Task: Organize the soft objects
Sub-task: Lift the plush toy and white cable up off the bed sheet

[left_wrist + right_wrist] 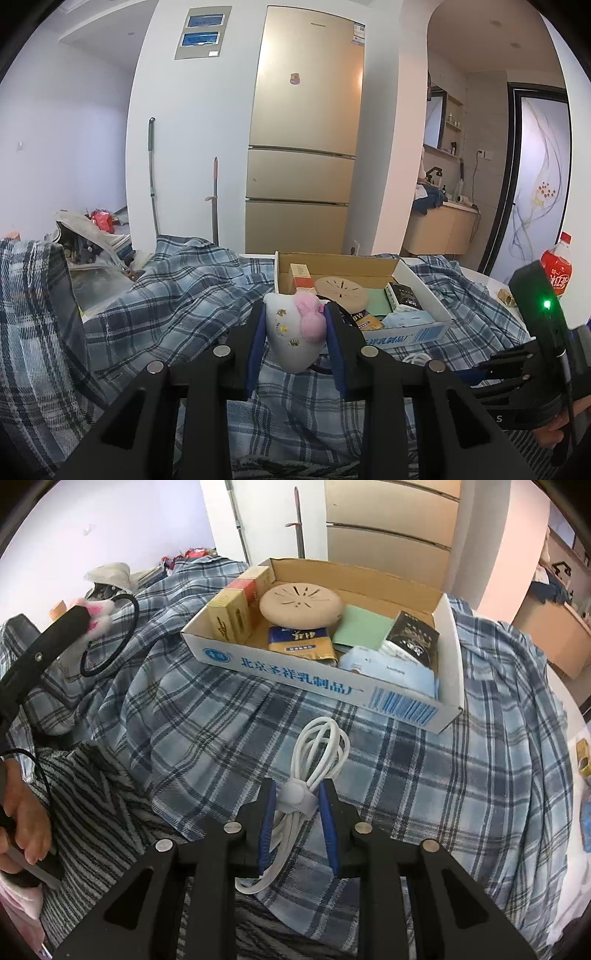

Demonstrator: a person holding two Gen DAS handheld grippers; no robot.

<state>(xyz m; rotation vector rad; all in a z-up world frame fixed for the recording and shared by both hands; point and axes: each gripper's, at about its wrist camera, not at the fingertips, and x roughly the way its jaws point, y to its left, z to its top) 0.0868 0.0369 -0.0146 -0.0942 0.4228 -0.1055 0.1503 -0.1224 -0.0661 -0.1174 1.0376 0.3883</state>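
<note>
My left gripper [295, 314] is shut on a white plush hair tie with a pink bow [295, 328] and holds it above the plaid cloth, just in front of the cardboard box [406, 334]. Its black elastic loop [110, 635] hangs below the plush in the right wrist view. My right gripper [297, 794] straddles a bundled white cable [314, 760] lying on the plaid cloth [221, 720]; the blue pads sit on either side of its strap with small gaps. The box [314, 679] lies just beyond the cable.
The box holds a round beige disc [300, 602], small packets, a green card and a black packet. A red soda bottle [557, 269] stands at the table's right edge. A striped grey cloth [92, 812] lies at the near left. A gold fridge [306, 129] stands behind.
</note>
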